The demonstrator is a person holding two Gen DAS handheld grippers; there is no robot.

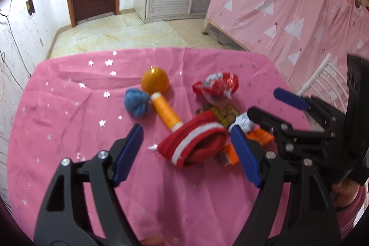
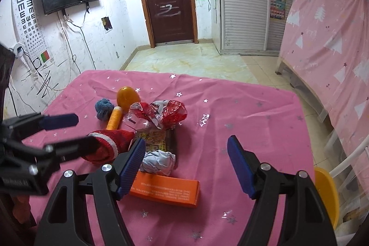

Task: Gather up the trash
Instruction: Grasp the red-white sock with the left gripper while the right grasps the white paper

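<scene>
On the pink star cloth lie a red foil wrapper (image 1: pixel 216 84) (image 2: pixel 166 113), a dark snack packet (image 2: pixel 159 138), a crumpled white paper ball (image 2: pixel 158 163) (image 1: pixel 244 122) and an orange carton (image 2: pixel 165 189). My left gripper (image 1: pixel 189 153) is open, its fingers either side of a red sock (image 1: pixel 196 144). My right gripper (image 2: pixel 186 167) is open and empty, above the paper ball and carton. It shows in the left wrist view (image 1: pixel 265 105), and the left gripper in the right wrist view (image 2: pixel 69 130).
An orange thread spool (image 1: pixel 166 113), a blue knit ball (image 1: pixel 136 103) and an amber plastic egg (image 1: pixel 155 81) lie further back. A yellow bin (image 2: pixel 327 195) and a white chair (image 1: pixel 322 77) stand off the table's right edge. A pink-curtained bed is beyond.
</scene>
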